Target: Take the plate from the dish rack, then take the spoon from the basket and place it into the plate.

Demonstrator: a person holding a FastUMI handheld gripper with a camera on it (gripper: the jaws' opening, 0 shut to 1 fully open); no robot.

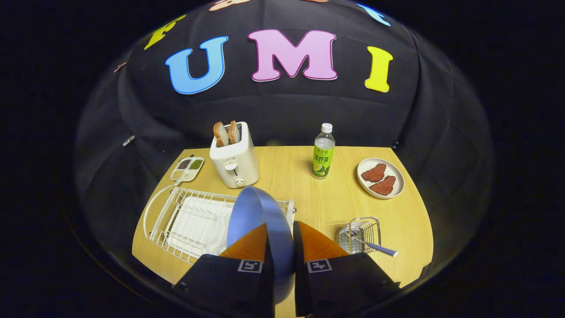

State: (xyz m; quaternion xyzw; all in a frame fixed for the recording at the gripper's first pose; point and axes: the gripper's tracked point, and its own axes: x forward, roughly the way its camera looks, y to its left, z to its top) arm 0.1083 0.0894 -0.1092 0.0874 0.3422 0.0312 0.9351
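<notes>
We see our gripper (281, 247) pinching the blue plate (260, 221) on edge, one finger (249, 245) on each face, above the rack's (185, 221) right end. At about two o'clock from the fingers the basket (359, 234) sits on the tabletop (309, 194), with the spoon (382, 249) leaning out to the right. Farther on at eleven stands a toaster (234, 159) holding bread, a tray (187, 168) left of it; at one a bottle (323, 152); farther right a dish (380, 178) of meat.

The plate (260, 221) stands between the tool's (281, 240) fingers, dish rack (176, 216) left, basket (359, 234) right.
</notes>
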